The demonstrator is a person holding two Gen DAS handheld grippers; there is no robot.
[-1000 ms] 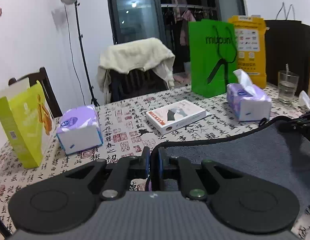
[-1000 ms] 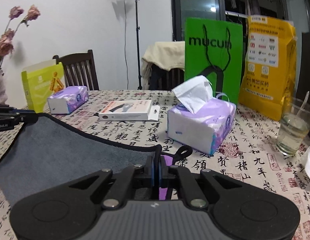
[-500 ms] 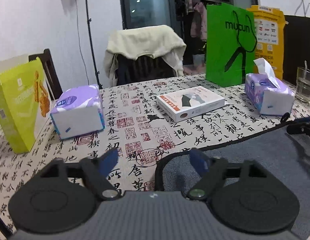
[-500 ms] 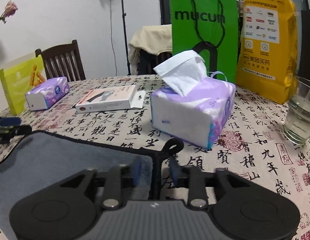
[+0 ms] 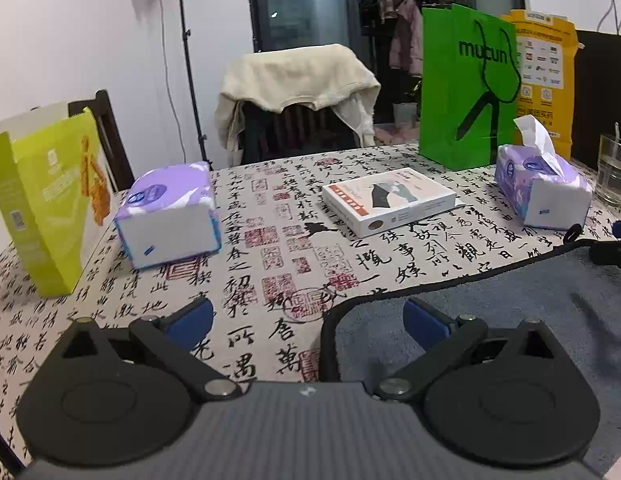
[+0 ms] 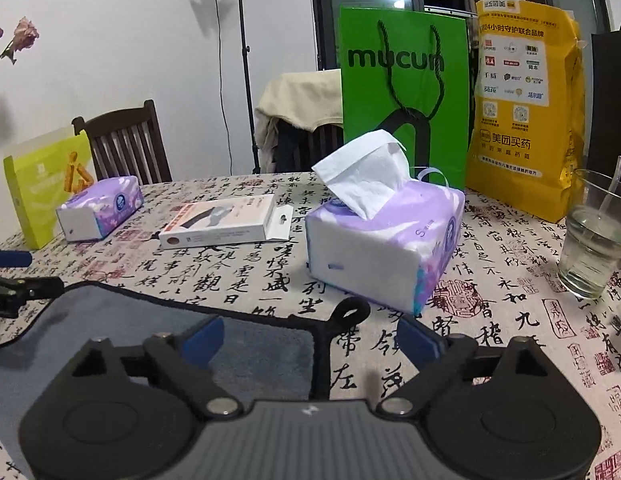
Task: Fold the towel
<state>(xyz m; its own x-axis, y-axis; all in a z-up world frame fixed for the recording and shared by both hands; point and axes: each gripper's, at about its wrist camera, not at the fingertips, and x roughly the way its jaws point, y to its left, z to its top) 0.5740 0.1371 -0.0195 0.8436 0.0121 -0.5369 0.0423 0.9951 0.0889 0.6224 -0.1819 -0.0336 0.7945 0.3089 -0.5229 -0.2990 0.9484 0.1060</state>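
Both grippers spread wide, holding nothing — left gripper (image 5: 306,322) straddles towel (image 5: 490,320) left corner, right gripper (image 6: 310,336) its right corner; long axis runs between them.

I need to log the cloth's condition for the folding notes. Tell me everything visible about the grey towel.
The grey towel looks like plush terry with a black bound edge and a small black hanging loop at one far corner. It lies flat on the calligraphy-print tablecloth, near the opened purple tissue pack. The left gripper and right gripper each straddle a far corner, open.
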